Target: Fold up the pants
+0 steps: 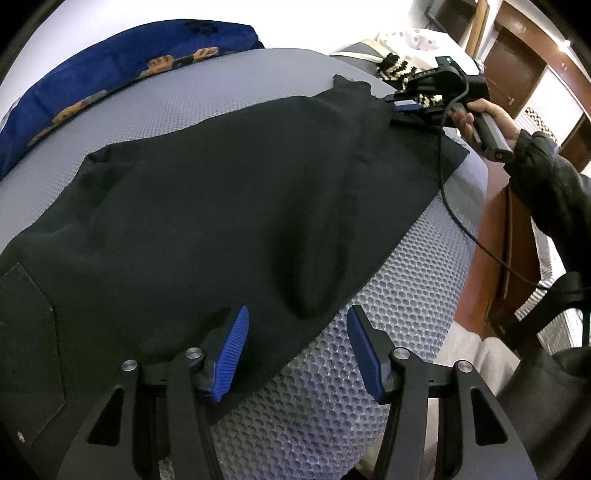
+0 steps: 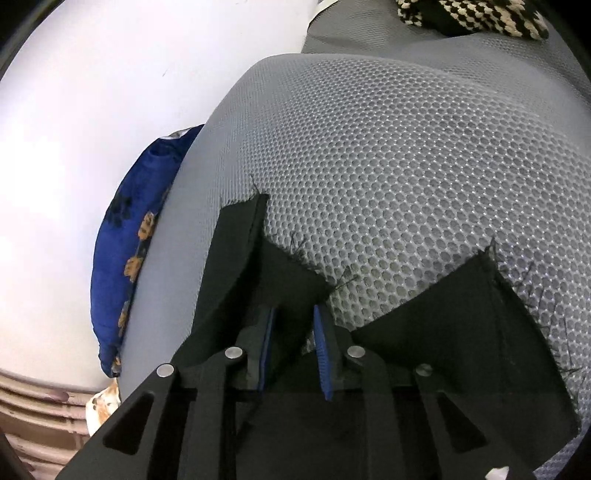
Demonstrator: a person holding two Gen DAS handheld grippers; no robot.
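Black pants point(image 1: 207, 206) lie spread across a grey honeycomb-textured mattress point(image 1: 332, 387). My left gripper point(image 1: 297, 317) is open at the pants' near edge, its left blue pad over the cloth and its right pad over bare mattress. In the left wrist view my right gripper point(image 1: 406, 109) rests at the far leg end of the pants. In the right wrist view my right gripper point(image 2: 293, 314) has its blue pads close together around the frayed leg hem point(image 2: 280, 266), with a narrow gap showing. A second hem corner point(image 2: 480, 295) lies to the right.
A blue pillow with orange prints point(image 1: 92, 85) lies along the mattress's far left edge by a white wall point(image 2: 92, 110). A black-and-cream knitted item point(image 2: 472, 14) sits beyond the leg ends. Wooden furniture point(image 1: 517, 74) stands to the right.
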